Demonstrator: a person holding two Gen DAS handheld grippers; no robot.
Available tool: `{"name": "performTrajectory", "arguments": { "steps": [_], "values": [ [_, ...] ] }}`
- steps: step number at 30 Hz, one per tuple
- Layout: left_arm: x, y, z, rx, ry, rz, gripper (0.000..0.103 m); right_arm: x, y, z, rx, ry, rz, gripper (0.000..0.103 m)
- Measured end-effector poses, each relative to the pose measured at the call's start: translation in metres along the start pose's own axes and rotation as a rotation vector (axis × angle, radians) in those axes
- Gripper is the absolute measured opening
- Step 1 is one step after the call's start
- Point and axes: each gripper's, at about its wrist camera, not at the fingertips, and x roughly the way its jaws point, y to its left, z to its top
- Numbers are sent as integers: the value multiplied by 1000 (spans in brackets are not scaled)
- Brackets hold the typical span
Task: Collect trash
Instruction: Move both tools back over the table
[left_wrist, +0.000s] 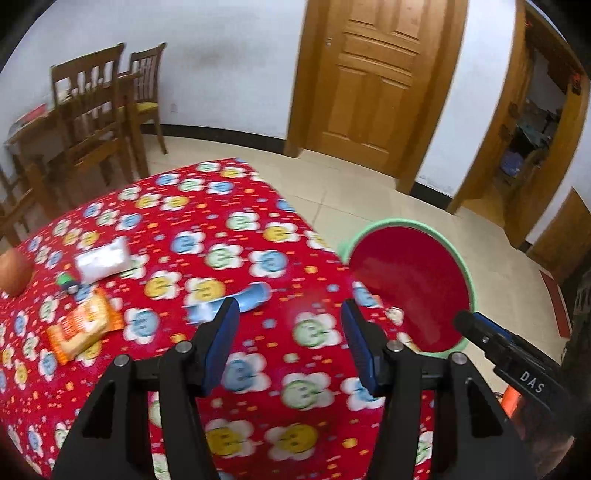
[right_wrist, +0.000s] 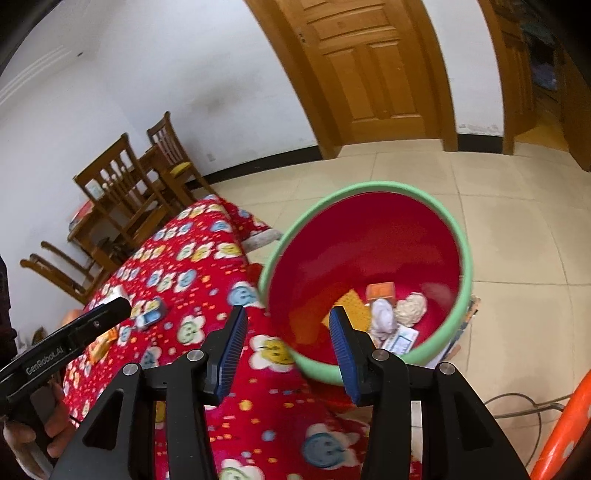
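Red bin (right_wrist: 369, 236) holds trash; both hand-held grippers, left (left_wrist: 290, 332) and right (right_wrist: 288, 334), spread, empty

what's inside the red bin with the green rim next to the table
In the bin, the right wrist view shows an orange packet, a yellow wrapper, crumpled tissues and a printed card. The near rim and a gripper finger hide part of the bottom.

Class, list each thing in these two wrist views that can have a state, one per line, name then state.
Left gripper: open, empty.
Right gripper: open, empty.
Green-rimmed red plastic bin: upright beside the table, holding trash.
Orange snack wrapper: lying flat on the tablecloth.
White plastic packet: lying on the tablecloth.
Blue-and-white packet: lying on the tablecloth.
Panelled wooden door: closed.
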Motion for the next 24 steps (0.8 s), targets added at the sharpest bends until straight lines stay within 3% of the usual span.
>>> {"name": "performTrajectory", "arguments": {
  "steps": [18, 20, 24],
  "values": [
    [-23, 122, -19, -186, 32, 179, 59, 32, 77, -13, -132, 81, 76, 47],
    [-20, 134, -21, -185, 52, 205, 65, 37, 84, -15, -143, 90, 79, 47],
    [-15, 152, -24, -164, 78, 241, 65, 48, 99, -16, -163, 111, 85, 47]
  ]
}}
